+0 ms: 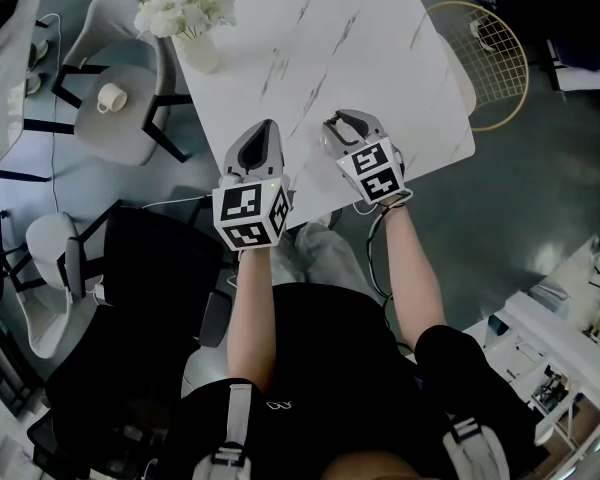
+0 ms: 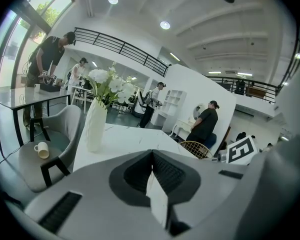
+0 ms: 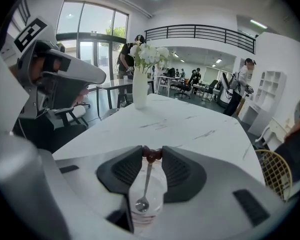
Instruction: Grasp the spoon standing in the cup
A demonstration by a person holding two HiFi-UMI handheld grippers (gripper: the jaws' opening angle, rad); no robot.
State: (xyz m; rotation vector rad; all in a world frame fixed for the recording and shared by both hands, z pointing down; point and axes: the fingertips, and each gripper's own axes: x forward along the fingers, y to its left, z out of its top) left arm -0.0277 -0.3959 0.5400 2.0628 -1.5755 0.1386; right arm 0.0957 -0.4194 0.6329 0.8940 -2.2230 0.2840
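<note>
In the right gripper view a clear cup [image 3: 159, 186] stands on the white marble table [image 3: 190, 124], right under my jaws. A metal spoon [image 3: 145, 184] stands in it, bowl down, with a dark red knob at its top. My right gripper [image 3: 151, 153] is shut on that knob, both tips touching it. In the head view the right gripper [image 1: 342, 121] sits over the table's near edge and hides the cup. My left gripper [image 1: 267, 128] hovers beside it to the left, jaws shut [image 2: 152, 153] with nothing in them.
A white vase of white flowers [image 1: 195, 18] stands at the table's far left corner. Left of the table, a grey chair [image 1: 115, 128] carries a white mug [image 1: 111, 98]. A gold wire chair [image 1: 492, 58] is at the right. Several people stand in the background.
</note>
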